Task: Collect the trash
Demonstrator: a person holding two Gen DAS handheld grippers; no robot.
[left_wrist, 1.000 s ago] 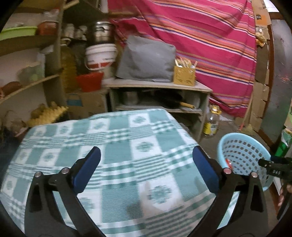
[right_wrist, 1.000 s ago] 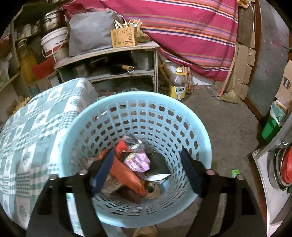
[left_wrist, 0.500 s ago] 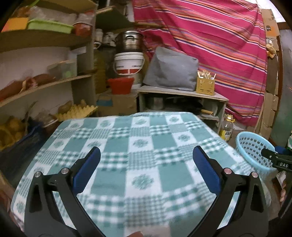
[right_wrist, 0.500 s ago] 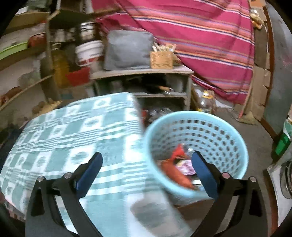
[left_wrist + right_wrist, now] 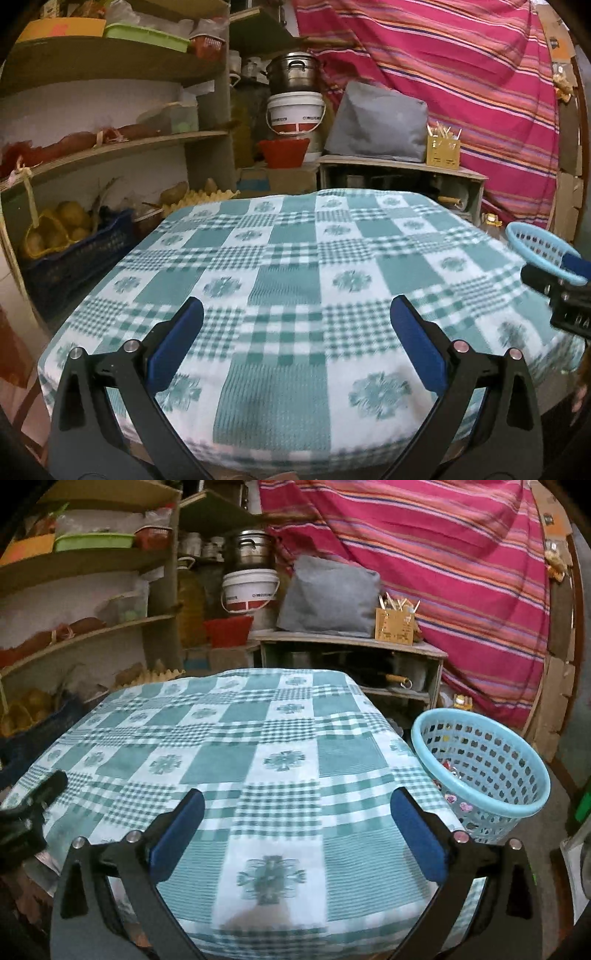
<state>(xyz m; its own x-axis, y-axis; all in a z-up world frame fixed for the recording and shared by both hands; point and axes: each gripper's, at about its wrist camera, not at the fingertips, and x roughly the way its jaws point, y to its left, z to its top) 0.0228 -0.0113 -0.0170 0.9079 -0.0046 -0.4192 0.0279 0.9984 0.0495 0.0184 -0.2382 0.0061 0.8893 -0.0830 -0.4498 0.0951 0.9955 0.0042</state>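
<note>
Over the bench (image 5: 288,258) with its green-and-white checked cloth, your left tongs (image 5: 295,347) stand wide apart with nothing between the blue pads. At the right edge of that view your right tongs (image 5: 561,288) poke in, and behind them shows a sliver of the light blue basket (image 5: 535,247). From the right wrist, your right tongs (image 5: 297,830) are spread just as wide and empty above the cloth, their jaws having just been opening. The basket (image 5: 517,805) sits on the floor just beside the bench's right side, with wrappers (image 5: 452,770) inside.
</note>
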